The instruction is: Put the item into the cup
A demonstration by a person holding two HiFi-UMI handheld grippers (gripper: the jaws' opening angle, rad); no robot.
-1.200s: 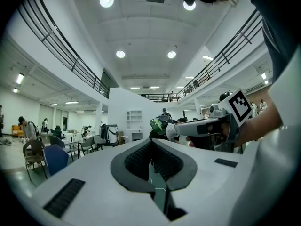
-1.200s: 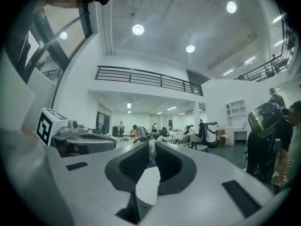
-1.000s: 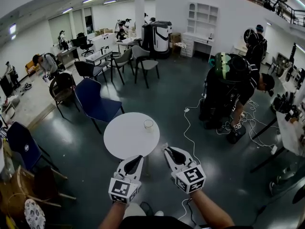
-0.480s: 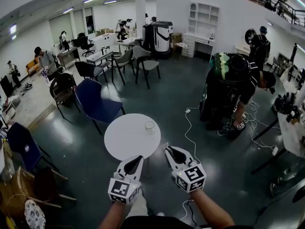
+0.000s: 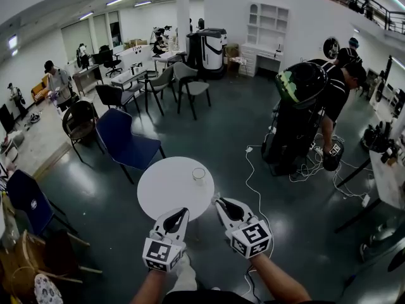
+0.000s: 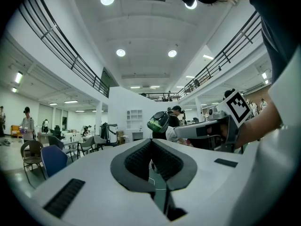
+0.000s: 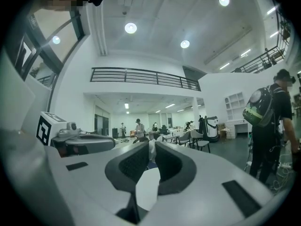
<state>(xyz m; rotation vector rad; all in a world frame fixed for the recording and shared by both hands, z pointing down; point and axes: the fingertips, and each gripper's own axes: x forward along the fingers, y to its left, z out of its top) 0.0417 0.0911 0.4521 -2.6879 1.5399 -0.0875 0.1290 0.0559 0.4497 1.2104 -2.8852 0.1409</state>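
Dark green floor (image 5: pixel 240 132) of a large hall lies under everything in view. Nearest the person, both tongs are held side by side, just short of the bench's near edge.

Left tongs (image 5: pixel 184 211): pads closed together at the tips, nothing between them.

Right tongs (image 5: pixel 220 202): pads drawn in narrow on the item (image 7: pixel 151 149), a small pale piece pinched at the very tips. Its exact kind cannot be told.

Bench (image 5: pixel 161 185): round, white, bare apart from the cup.

Cup (image 5: pixel 199 173): small, pale, upright, mouth open upward. It stands toward the far right part of the top, well apart from the item.

Handling, as judged:
- The item looks light and thin, possibly soft. It needs little grip force and may cling to a pad on release.
- Hold it at the tips, with any free end pointing down so that end enters the mouth first.
- The cup looks light and easy to tip, so avoid touching its rim.
- The empty left tongs could steady the cup's wall low down.

Beyond the bench: a blue chair (image 5: pixel 123 138), a white cable (image 5: pixel 248 170) on the floor, further chairs, and several people at the far desks
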